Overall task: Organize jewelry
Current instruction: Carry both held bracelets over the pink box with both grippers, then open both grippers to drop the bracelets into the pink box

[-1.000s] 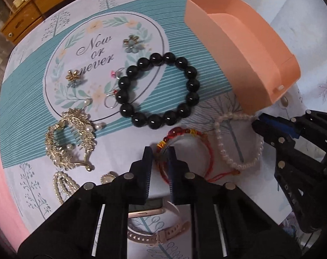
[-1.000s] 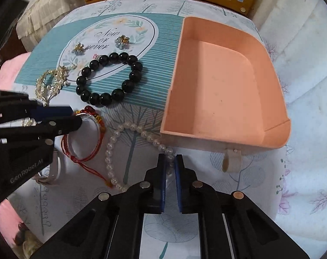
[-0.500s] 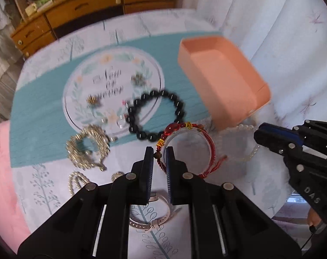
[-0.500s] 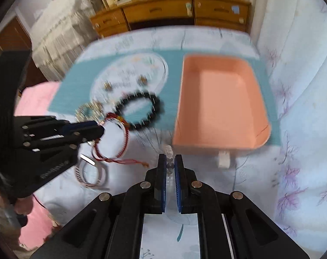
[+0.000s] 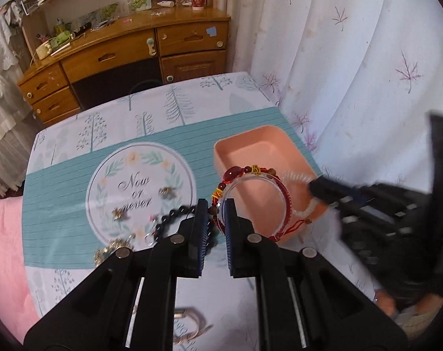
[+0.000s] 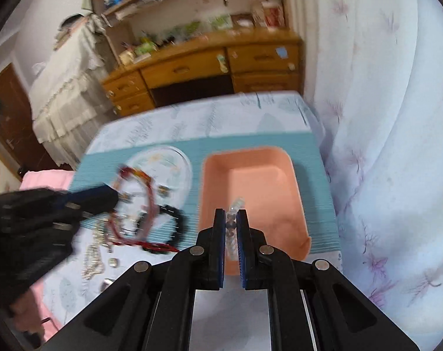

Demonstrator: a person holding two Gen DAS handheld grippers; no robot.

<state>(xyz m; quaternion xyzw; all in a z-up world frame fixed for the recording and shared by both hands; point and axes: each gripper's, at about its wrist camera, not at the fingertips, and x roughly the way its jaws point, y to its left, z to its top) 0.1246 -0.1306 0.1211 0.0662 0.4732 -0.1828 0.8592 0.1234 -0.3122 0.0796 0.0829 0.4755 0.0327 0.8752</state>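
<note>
Progress barely begun: peach tray (image 5: pixel 252 146) empty; left tool (image 5: pixel 215 215) clamping red bracelet (image 5: pixel 285 197), right tool (image 6: pixel 230 225) clamping pearl bracelet (image 6: pixel 236 204), black beads (image 5: pixel 170 218) left on bench (image 5: pixel 60 187).

Table (image 5: pixel 192 108): printed cloth, peach tray (image 5: pixel 250 149), black bead bracelet (image 5: pixel 174 216).

Tray (image 5: pixel 244 146) right of printed circle (image 5: pixel 139 187).
</note>
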